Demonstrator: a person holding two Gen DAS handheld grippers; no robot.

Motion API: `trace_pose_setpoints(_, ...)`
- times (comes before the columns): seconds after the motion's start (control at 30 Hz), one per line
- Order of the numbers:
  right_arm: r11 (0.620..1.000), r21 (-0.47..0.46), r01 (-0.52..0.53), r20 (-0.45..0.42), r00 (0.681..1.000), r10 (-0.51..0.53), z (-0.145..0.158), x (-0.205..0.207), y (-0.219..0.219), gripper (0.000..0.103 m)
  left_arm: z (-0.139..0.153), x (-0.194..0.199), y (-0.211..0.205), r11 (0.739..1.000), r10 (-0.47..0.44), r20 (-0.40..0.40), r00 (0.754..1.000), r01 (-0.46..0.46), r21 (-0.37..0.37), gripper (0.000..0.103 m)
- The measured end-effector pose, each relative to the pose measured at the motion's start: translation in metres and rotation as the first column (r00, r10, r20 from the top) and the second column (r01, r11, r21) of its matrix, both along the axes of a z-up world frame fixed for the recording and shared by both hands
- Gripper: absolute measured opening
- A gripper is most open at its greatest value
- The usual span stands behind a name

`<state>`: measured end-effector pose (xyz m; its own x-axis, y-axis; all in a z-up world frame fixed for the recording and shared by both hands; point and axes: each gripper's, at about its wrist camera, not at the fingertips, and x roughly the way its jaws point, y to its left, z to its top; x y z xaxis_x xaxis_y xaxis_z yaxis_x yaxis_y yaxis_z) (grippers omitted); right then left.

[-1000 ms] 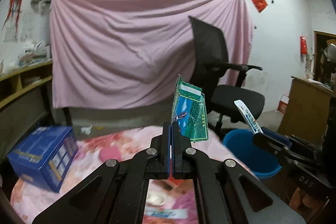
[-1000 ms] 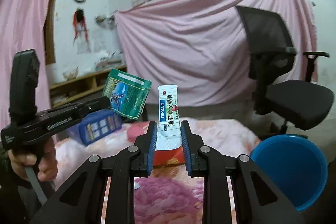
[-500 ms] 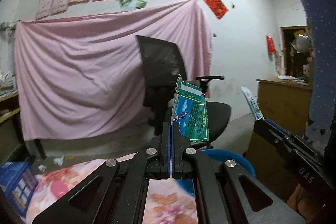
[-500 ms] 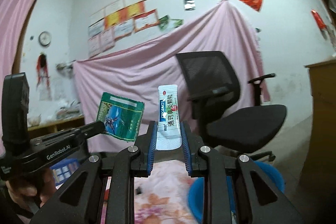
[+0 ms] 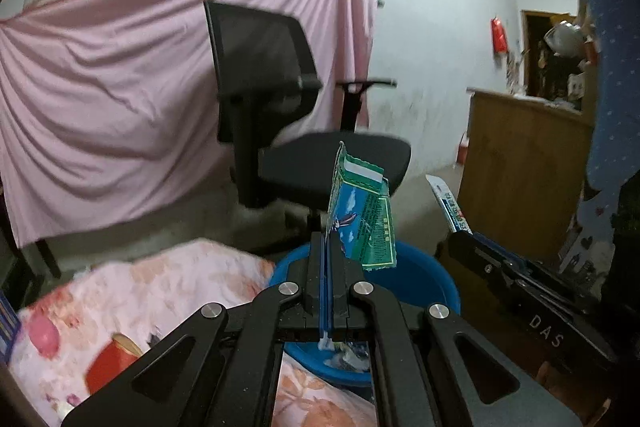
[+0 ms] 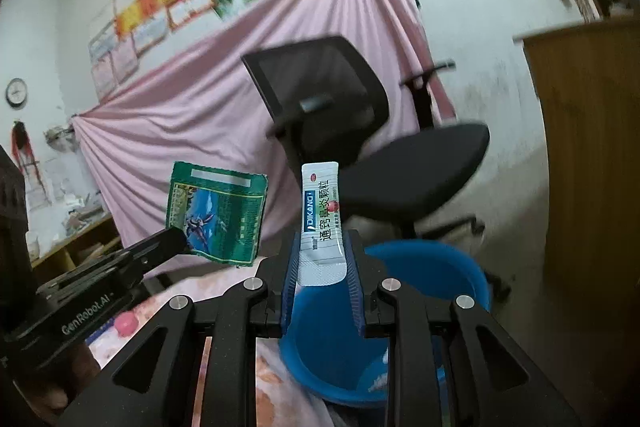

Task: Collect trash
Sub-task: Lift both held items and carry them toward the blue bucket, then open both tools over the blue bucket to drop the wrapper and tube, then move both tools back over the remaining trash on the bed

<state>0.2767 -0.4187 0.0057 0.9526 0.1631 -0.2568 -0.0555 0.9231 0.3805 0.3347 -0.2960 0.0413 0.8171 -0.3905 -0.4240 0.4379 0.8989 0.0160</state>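
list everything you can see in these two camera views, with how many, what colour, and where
green packet: one, green and blue, held upright above the basin
white sachet: one, white, upright above the basin
basin: one, blue, on the floor beside the bed
office chair: one, black, behind the basin
sheet: one, pink, hung on the wall
bedcover: one, pink floral, lower left
cabinet: one, wooden, right
left tongs: shut on the green packet
right tongs: shut on the white sachet
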Motion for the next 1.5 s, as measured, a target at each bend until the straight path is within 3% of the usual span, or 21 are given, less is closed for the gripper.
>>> trace_pose_setpoints(0.2,0.999,0.039,0.001,-0.088,0.996,0.003,-0.018,0.018,-0.005,0.021,-0.02,0.015,-0.016,0.999,-0.009,-0.074,0.997,0.012,0.031,0.0)
trace_pose_setpoints(0.47,0.998,0.056,-0.014,-0.136,0.99,0.021,-0.029,0.028,-0.009,0.022,-0.036,0.022,-0.008,1.0,0.016,-0.138,0.99,-0.013,0.028,0.0)
trace_pose_setpoints(0.57,0.998,0.067,-0.013,-0.154,0.988,0.023,-0.032,0.031,-0.011,0.022,-0.04,0.024,-0.006,0.998,0.029,-0.162,0.986,-0.02,0.056,0.004)
trace_pose_setpoints(0.63,0.998,0.069,-0.012,-0.159,0.987,0.023,-0.032,0.031,-0.011,0.022,-0.041,0.025,-0.005,0.997,0.035,-0.169,0.985,-0.024,0.068,0.013)
trace_pose_setpoints(0.73,0.998,0.061,-0.01,-0.152,0.988,0.019,-0.03,0.029,-0.01,0.024,-0.042,0.024,0.003,0.998,0.045,-0.177,0.983,-0.037,0.048,0.021)
trace_pose_setpoints(0.87,0.999,0.045,-0.007,-0.139,0.99,0.014,-0.026,0.027,-0.008,0.03,-0.036,0.022,0.014,0.998,0.069,-0.166,0.984,-0.066,0.024,0.023)
trace_pose_setpoints(0.93,0.999,0.037,-0.007,-0.129,0.992,0.012,-0.024,0.026,-0.007,0.031,-0.033,0.02,0.021,0.997,0.081,-0.162,0.983,-0.081,0.008,0.03)
trace_pose_setpoints(1.2,1.0,0.001,-0.015,-0.091,0.996,0.015,-0.016,0.023,0.002,0.034,-0.019,0.009,0.042,0.993,0.112,-0.141,0.984,-0.115,-0.01,0.031)
trace_pose_setpoints(1.27,1.0,-0.005,-0.011,-0.078,0.997,0.011,-0.013,0.022,0.005,0.041,-0.015,0.007,0.046,0.993,0.119,-0.136,0.984,-0.121,-0.01,0.032)
trace_pose_setpoints(1.33,1.0,-0.002,-0.011,-0.07,0.997,0.011,-0.01,0.022,0.007,0.046,-0.012,0.005,0.051,0.992,0.125,-0.134,0.983,-0.128,-0.012,0.04)
trace_pose_setpoints(1.5,1.0,-0.013,-0.011,-0.032,0.999,0.01,0.001,0.02,0.016,0.052,0.0,-0.001,0.069,0.987,0.152,-0.113,0.982,-0.156,-0.03,0.045)
